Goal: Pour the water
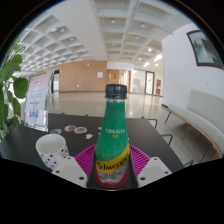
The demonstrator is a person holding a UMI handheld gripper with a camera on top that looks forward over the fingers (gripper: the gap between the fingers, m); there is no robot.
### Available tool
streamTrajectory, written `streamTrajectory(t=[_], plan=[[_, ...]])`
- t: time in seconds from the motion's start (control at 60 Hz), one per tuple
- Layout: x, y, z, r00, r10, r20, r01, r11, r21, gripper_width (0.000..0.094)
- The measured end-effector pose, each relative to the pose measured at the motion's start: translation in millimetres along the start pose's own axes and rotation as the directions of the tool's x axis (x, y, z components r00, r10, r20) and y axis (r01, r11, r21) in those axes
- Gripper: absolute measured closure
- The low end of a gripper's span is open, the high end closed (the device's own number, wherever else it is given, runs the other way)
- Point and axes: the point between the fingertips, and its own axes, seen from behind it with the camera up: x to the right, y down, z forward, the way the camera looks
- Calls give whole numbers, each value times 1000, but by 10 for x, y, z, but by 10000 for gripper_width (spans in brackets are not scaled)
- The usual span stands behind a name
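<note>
A green plastic bottle (113, 135) with a dark cap and a yellow label stands upright between my fingers, held above the dark table (30, 145). My gripper (112, 168) is shut on the bottle's lower body, with the pink pads (85, 160) pressing on both sides. A white paper cup (52, 150) with a dotted pattern stands on the table just left of the left finger, open side up.
A small round object (75, 129) lies on the table beyond the cup. A green plant (10, 90) stands at the left. A white bench (195, 122) runs along the right wall. A wide hall opens behind the table.
</note>
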Motion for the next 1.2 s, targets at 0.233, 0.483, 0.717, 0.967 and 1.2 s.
streamTrajectory(t=[0.233, 0.483, 0.717, 0.967, 1.2], plan=[[-21, 31, -384, 996, 78, -39, -83, 988, -127, 92], [-282, -202, -1682, 998, 33, -55, -41, 987, -154, 86], [-629, -227, -3171, 998, -7, -55, -1, 989, -148, 81], [-944, -215, -4237, 1000, -16, -27, 13, 995, -102, 78], [-1008, -241, -4624, 999, 45, -27, -47, 996, -72, 77]])
